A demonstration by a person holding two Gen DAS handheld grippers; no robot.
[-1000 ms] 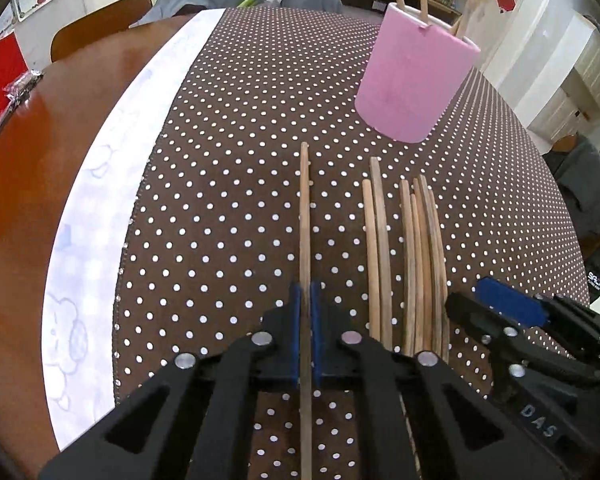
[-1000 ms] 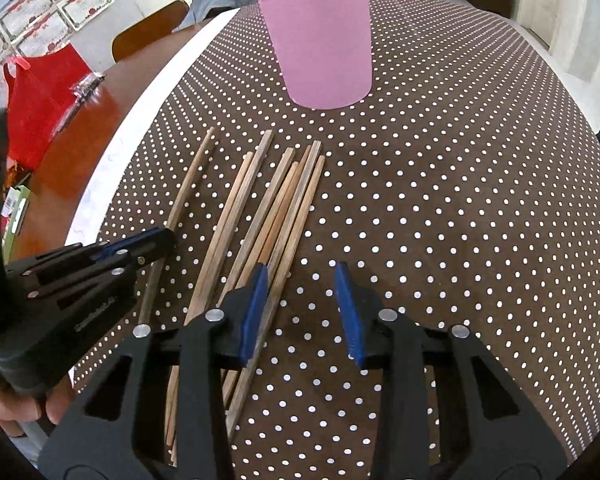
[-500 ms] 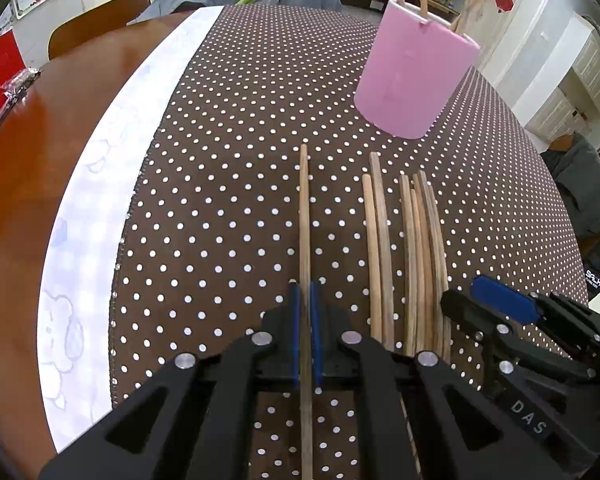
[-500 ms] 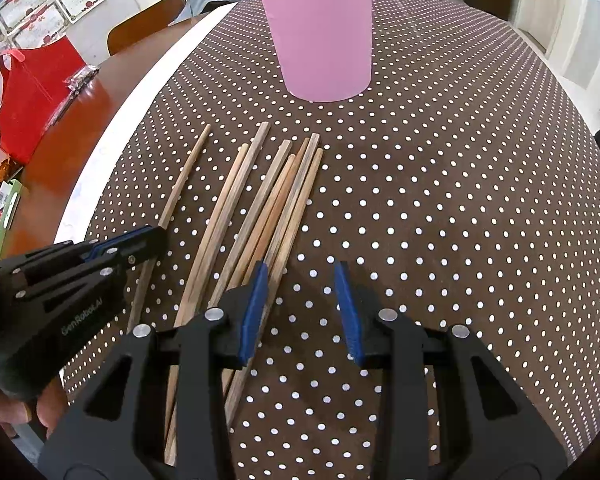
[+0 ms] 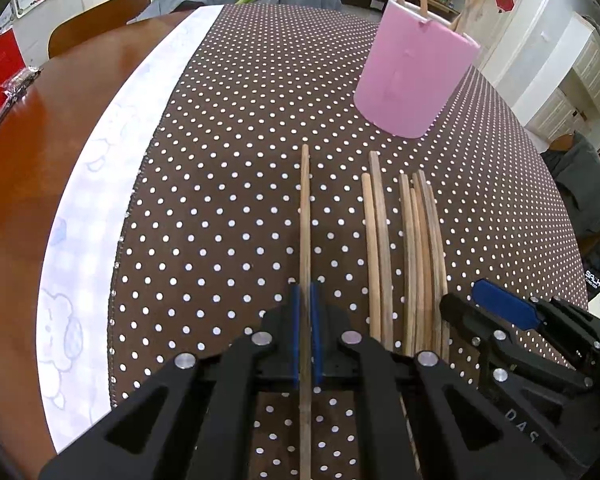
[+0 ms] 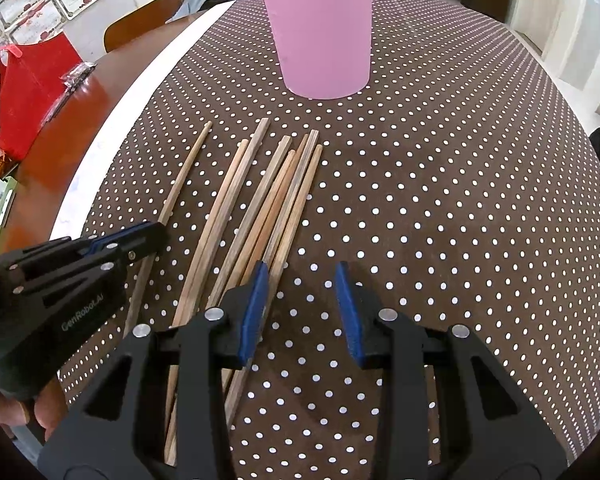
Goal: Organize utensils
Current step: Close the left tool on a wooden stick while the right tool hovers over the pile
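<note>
1. One chopstick [image 5: 305,216] is clamped between the closed jaws of the left hand-held gripper [image 5: 305,332], probably so that it can be carried to the pink cup [image 5: 414,76] ahead on the counter [image 5: 28,152].
2. The right hand-held gripper [image 6: 302,312] is held with its jaws apart and empty, the loose chopsticks [image 6: 260,208] lying just to its left.
3. No obstacle is seen before the cup.

Dotted tablecloth [image 6: 440,200] under chopsticks [image 6: 260,200], apparently seven.
</note>
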